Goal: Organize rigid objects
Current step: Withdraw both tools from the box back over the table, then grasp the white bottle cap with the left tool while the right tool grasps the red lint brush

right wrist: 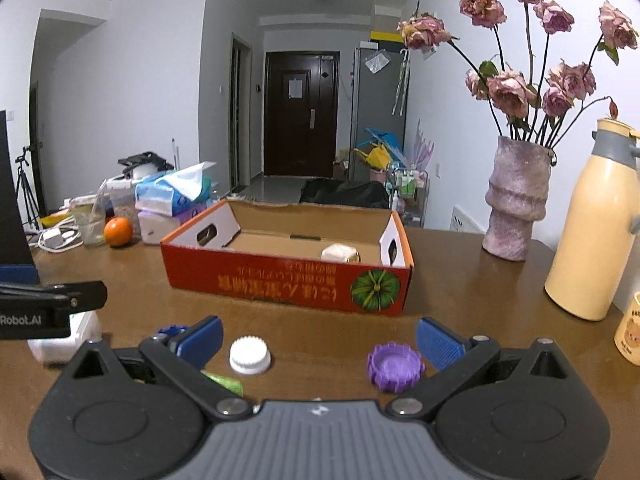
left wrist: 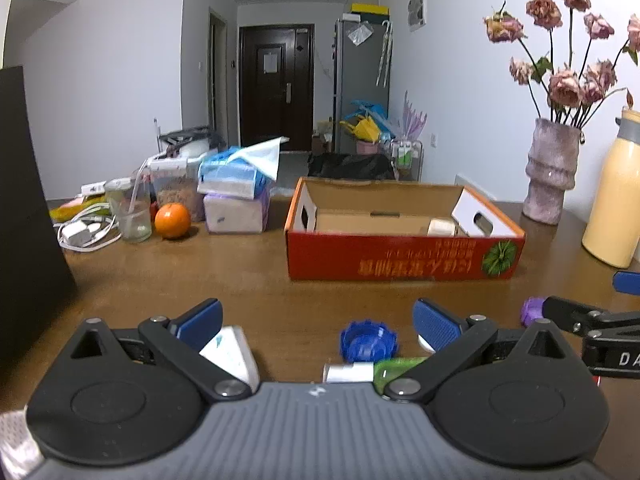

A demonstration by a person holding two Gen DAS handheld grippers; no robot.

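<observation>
Left gripper (left wrist: 318, 326) is hovering low over the glossy brown wooden table (left wrist: 200, 276), its ribbed blue pads spread wide and holding nothing. Between them a blue ridged plastic cap (left wrist: 368, 341) is lying open side up; a white flat box (left wrist: 232, 354) is sitting just beside the left pad, and a green translucent item (left wrist: 394, 368) with a white end is lying near the right one, identity unclear.

Right gripper (right wrist: 320, 342) is likewise standing open and empty. A white knurled bottle cap (right wrist: 249, 355) and a purple ridged plastic cap (right wrist: 395, 366) are resting on the table between its fingers, well apart from each other.

Beyond, a shallow red cardboard box (right wrist: 280, 284) with a pumpkin print is holding a cream-coloured object (right wrist: 340, 253). A rough mauve ceramic vase (right wrist: 516, 204) of dried roses and a smooth yellow flask (right wrist: 592, 236) are standing to the right; a dark door is closing off the hallway behind.
</observation>
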